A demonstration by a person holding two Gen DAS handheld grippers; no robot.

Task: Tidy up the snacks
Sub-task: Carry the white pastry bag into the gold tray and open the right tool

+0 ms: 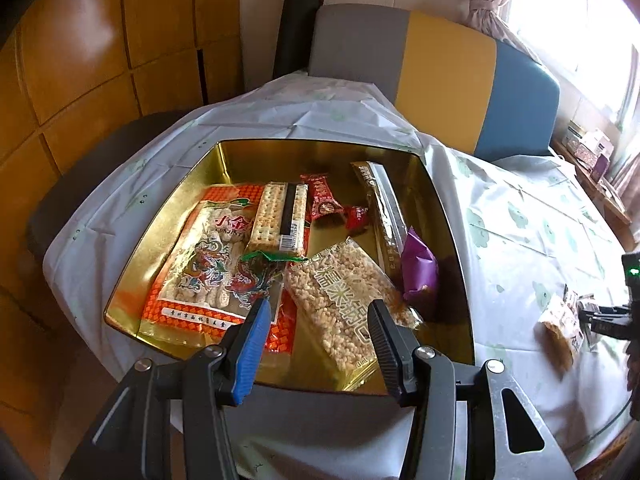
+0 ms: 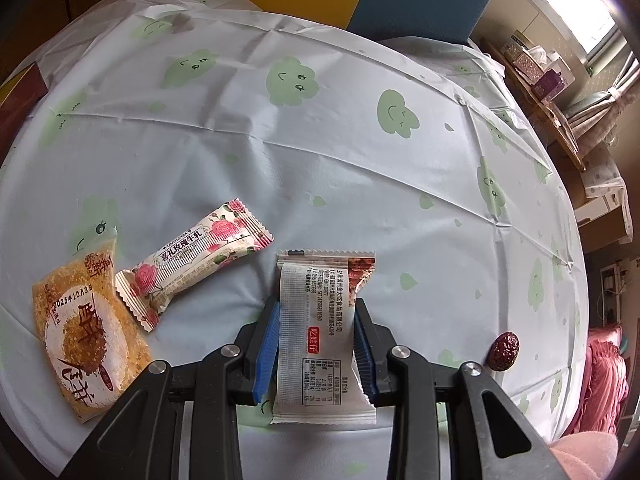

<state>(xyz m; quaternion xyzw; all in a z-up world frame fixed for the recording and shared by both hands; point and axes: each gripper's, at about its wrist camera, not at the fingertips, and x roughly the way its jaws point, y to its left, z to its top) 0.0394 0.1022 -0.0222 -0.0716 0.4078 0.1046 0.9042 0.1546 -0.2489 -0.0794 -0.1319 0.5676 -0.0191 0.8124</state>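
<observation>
1. The left gripper (image 1: 320, 312) is seen with its fingers spread apart and nothing between them, hovering over the near part of a gold-coloured metal tin (image 1: 280, 152).
2. Directly ahead of the blue-padded left finger (image 1: 250, 344), a large orange bag of peanuts in the shell (image 1: 208, 268) is laid flat in the tin, with a long clear pack of square crackers (image 1: 276, 216) resting on its far right part.
3. Between and just beyond the fingertips, a clear pack of puffed rice cake (image 1: 340, 300) is laid at a slant.
4. Further ahead, two small red wrapped sweets (image 1: 324, 200) are seen beside a long brown stick-shaped packet (image 1: 384, 208); a crumpled purple wrapper (image 1: 418, 268) lies ahead and right of the right finger.
5. The right gripper (image 2: 316, 344) is closed upon a white printed snack sachet (image 2: 320, 332), which is clamped at its sides between the blue pads and held above the pale cloud-patterned tablecloth (image 2: 320, 140).
6. To the left of this gripper, a rose-patterned candy bar wrapper (image 2: 196, 264) and a golden-orange pastry packet (image 2: 84, 332) lie touching on the cloth.
7. To its right, well apart, a single dried red date (image 2: 504, 350) is seen on the cloth.
</observation>
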